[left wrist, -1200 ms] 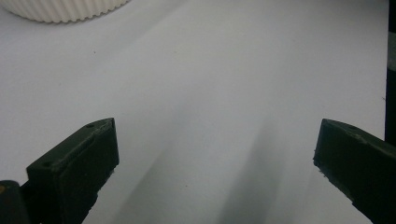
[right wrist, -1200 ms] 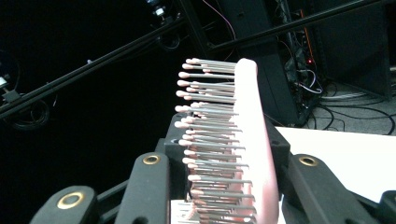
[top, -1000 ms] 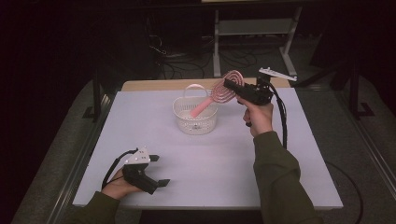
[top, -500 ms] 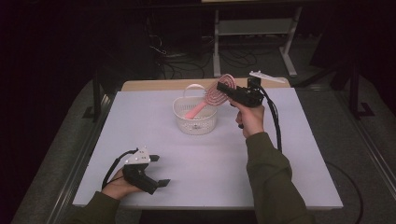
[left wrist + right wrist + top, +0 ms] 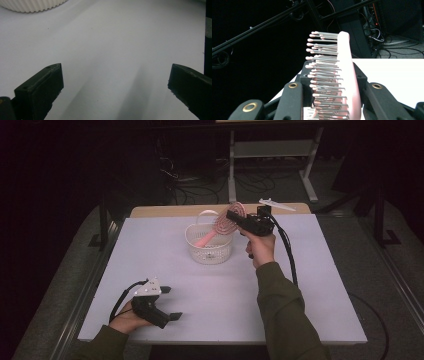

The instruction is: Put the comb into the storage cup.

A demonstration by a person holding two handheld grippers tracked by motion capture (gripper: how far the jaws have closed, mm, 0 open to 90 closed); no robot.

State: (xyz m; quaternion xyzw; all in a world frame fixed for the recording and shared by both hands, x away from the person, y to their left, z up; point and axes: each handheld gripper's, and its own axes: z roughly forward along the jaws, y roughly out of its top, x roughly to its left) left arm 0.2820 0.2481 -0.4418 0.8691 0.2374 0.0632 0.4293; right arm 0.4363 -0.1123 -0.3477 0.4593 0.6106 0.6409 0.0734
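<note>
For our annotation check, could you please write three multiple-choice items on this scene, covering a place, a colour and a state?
1. Where does the handle of the pink bristled plastic hairbrush point?
A. into the white perforated plastic basket
B. at the floor
C. at the left claw

2. What colour is the tabletop?
A. green
B. white
C. red

3. How is the left claw?
A. shut on the basket
B. shut on a cable
C. open, holding nothing

Answers: 1 A, the handle slants into the basket while the right claw clamps the head; 2 B, the surface is plain white; 3 C, its jaws stand wide apart over bare table.

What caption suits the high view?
Right hand-held gripper lowers a pink bristled hairbrush handle-first into a white plastic basket.
</note>
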